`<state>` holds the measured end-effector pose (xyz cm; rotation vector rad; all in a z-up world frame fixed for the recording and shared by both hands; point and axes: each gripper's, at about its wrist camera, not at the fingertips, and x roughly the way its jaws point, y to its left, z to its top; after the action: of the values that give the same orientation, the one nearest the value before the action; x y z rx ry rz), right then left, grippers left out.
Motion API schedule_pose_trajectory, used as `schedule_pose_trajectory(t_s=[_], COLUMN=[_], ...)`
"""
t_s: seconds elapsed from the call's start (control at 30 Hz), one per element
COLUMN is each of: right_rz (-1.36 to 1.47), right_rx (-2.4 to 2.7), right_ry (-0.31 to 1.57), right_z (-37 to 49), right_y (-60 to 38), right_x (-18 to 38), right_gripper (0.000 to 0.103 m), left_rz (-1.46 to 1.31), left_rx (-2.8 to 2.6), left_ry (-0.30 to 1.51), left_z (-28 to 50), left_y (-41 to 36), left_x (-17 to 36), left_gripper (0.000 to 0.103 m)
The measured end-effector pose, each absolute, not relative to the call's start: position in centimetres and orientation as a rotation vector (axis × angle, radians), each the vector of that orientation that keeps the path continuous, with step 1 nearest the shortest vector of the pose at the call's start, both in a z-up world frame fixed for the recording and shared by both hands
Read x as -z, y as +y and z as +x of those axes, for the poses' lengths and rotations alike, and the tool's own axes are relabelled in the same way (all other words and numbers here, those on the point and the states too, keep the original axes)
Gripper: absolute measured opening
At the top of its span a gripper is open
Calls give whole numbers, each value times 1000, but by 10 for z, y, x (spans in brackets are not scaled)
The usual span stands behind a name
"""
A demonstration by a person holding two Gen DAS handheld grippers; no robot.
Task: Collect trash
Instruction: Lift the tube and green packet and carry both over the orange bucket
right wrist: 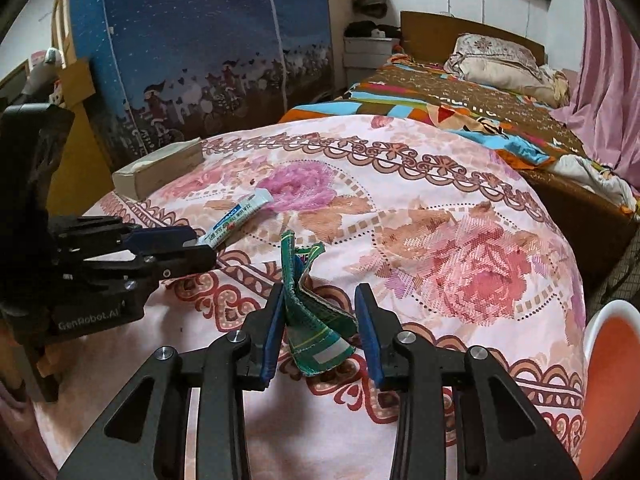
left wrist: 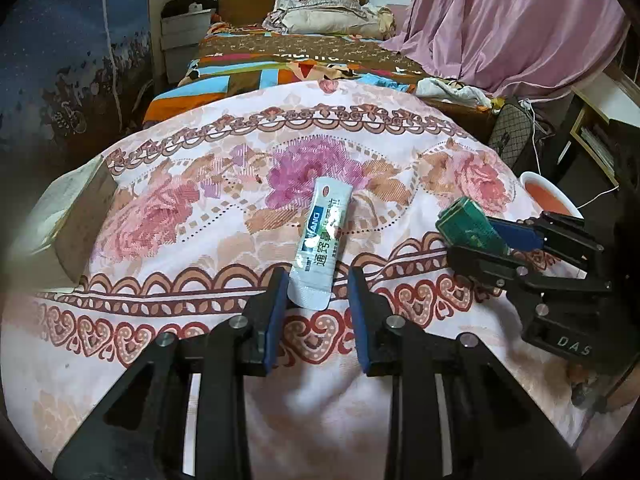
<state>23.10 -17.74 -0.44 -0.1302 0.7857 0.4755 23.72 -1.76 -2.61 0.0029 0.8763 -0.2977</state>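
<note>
With our left gripper [left wrist: 318, 286] spread around the near end of the white sachet [left wrist: 320, 240] lying on the floral cloth [left wrist: 180, 216], we should pinch it squarely, while our right gripper [right wrist: 320, 320] pinches the green wrapper [right wrist: 316, 320] beside the orange bin [right wrist: 612, 360].

Floral cloth [left wrist: 192, 248] is spread over the near surface; a thick book [right wrist: 160, 174] is laid at its far left edge; a bed [left wrist: 304, 56] with pillow [left wrist: 320, 12] is seen behind; pink curtain [left wrist: 520, 24] is hung at right.
</note>
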Motion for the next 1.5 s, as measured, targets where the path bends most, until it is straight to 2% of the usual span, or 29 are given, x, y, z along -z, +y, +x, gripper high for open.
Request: schedule_pose_trajectory(t_s=[0.1, 0.33, 0.87, 1.07, 1.5], right_rz=[-122, -106, -45, -32, 81], right_rx=[-475, -476, -438, -414, -306], right_ry=[789, 751, 460, 350, 80], right_z=[232, 227, 190, 174, 141], right_y=[-179, -183, -206, -214, -261], right_x=[5, 0, -35, -43, -73], right_gripper=[32, 32, 32, 32, 33], left_rz=[11, 42, 8, 53, -51], left_rx=[287, 294, 312, 290, 337], left_ry=[878, 835, 436, 359, 199], left_z=[237, 230, 161, 149, 141], left_y=[-18, -24, -23, -30, -58], left_x=[27, 23, -23, -28, -57], left_gripper=[6, 2, 3, 3, 3])
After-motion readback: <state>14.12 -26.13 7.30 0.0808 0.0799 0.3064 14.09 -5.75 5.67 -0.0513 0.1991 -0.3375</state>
